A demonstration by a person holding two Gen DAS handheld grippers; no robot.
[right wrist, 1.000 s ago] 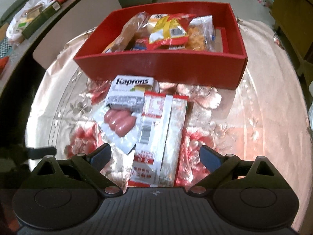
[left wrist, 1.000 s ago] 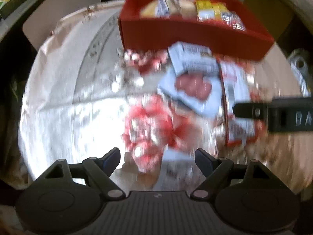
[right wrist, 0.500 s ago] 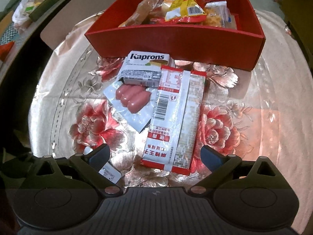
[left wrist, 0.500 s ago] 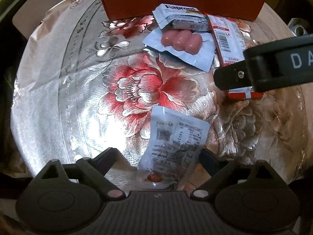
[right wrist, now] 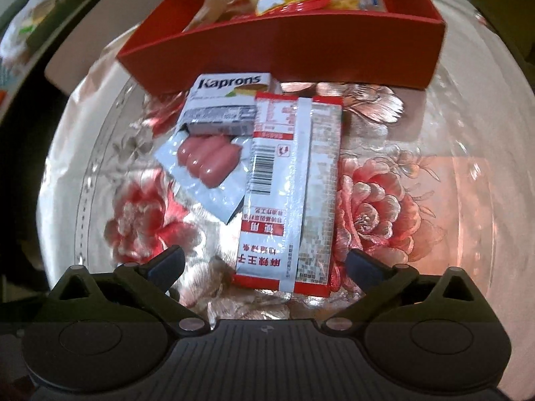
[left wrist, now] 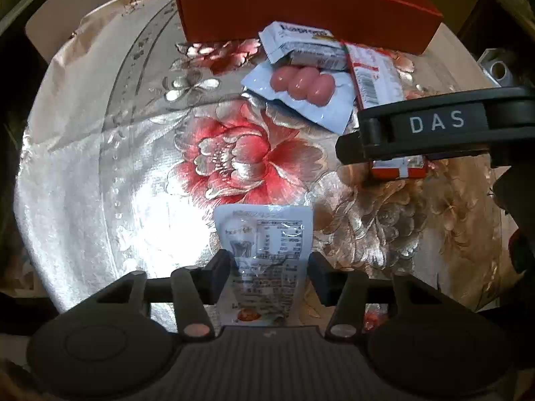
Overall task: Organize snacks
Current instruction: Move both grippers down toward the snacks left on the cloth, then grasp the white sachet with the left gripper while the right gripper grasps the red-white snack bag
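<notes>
A white snack packet [left wrist: 264, 234] lies flat on the flowered tablecloth, its lower half between the fingers of my left gripper [left wrist: 269, 270]. The jaws are closing and their pads touch the packet's two side edges. My right gripper [right wrist: 264, 264] is wide open, still opening, and hangs just over the near end of a long red-and-white packet [right wrist: 291, 183], touching nothing. One of its fingers [left wrist: 434, 130] crosses the left wrist view. A pack of pink sausages [right wrist: 207, 163] and a Kaprons box [right wrist: 227, 100] lie to the left of the red packet.
A red box [right wrist: 301, 43] holding several snack bags stands at the far side, right behind the loose packets. The tablecloth [left wrist: 100, 183] drops away at the round table's edge on the left. A metal object [left wrist: 498, 67] sits at the far right.
The left jaws stood wide around the white packet and have narrowed onto its edges. The right gripper has sunk closer to the red packet, and its finger reaches further into the left view.
</notes>
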